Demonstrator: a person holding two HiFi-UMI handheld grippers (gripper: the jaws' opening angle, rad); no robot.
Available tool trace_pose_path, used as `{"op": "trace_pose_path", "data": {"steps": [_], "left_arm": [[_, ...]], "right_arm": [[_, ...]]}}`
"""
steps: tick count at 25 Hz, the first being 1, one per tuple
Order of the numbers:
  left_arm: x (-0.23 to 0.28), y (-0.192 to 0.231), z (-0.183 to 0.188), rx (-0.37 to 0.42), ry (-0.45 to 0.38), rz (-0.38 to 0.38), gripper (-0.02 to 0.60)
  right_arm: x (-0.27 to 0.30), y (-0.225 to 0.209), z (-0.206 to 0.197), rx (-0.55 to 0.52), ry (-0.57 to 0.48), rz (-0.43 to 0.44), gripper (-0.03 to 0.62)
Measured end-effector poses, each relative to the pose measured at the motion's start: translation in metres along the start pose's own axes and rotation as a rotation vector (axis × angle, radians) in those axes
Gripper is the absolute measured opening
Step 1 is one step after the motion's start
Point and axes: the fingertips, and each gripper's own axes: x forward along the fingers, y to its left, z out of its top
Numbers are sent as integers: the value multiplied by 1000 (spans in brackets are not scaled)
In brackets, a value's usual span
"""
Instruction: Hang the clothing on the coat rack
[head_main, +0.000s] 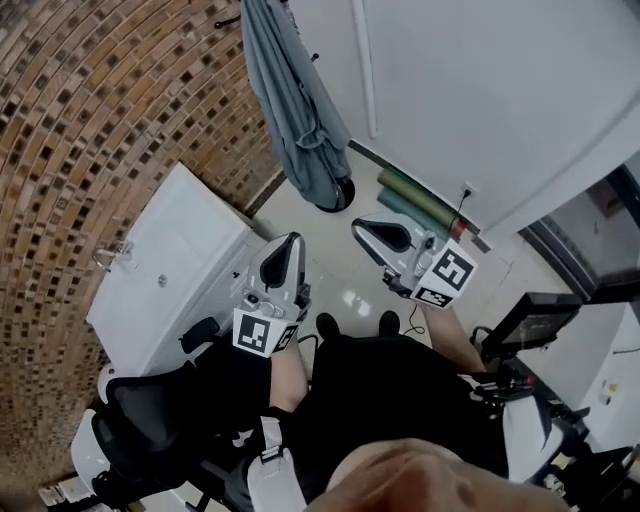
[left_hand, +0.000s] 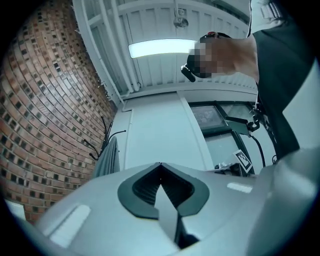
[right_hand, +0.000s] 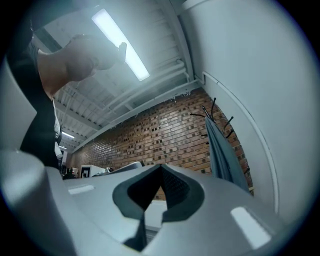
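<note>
A grey-blue garment (head_main: 295, 110) hangs from the black coat rack at the top of the head view, its hem down near the rack's round base (head_main: 338, 195). The same garment (right_hand: 225, 155) shows on the rack's hooks (right_hand: 212, 112) in the right gripper view, and as a sliver of garment (left_hand: 107, 157) below black hooks (left_hand: 97, 145) in the left gripper view. My left gripper (head_main: 290, 243) and right gripper (head_main: 366, 229) are both held low in front of me, well short of the rack. Each is shut with nothing in it.
A white cabinet (head_main: 170, 270) stands against the brick wall (head_main: 110, 120) at left. Two green rolls (head_main: 415, 200) lie by the white wall (head_main: 480, 90). A black office chair (head_main: 150, 420) is at lower left; a desk with a monitor (head_main: 535, 320) is at right.
</note>
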Motion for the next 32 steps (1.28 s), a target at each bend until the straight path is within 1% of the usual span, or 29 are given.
{"op": "trace_pose_path", "data": {"steps": [2, 5, 7, 10, 14, 16, 19, 21, 24, 28, 32], "left_arm": [[0, -5, -2, 7, 17, -2, 3], [-6, -9, -6, -8, 44, -26, 3], [-5, -5, -3, -8, 36, -31, 3], [-2, -6, 4, 14, 20, -36, 3], [3, -10, 3, 6, 8, -71, 3], [2, -8, 3, 5, 2, -71, 3], [5, -8, 1, 0, -12, -74, 3], [7, -8, -2, -14, -9, -88, 3], [1, -4, -1, -40, 3, -110, 3], [-5, 4, 2, -62, -3, -118, 3], [-6, 4, 7, -62, 5, -130, 3]], "right_arm": [[2, 2, -2, -10, 14, 37, 1], [3, 9, -7, -18, 13, 34, 1], [9, 10, -6, -25, 18, 39, 1], [14, 18, 1, -45, 20, 78, 1], [11, 17, 4, -57, 15, 48, 1], [13, 18, 6, -41, 7, 44, 1], [8, 12, 6, -67, 15, 49, 0], [6, 9, 7, -75, 12, 32, 0], [10, 16, 2, -76, 18, -7, 0], [19, 25, 2, -98, 15, -13, 0], [21, 26, 5, -102, 14, -17, 0]]}}
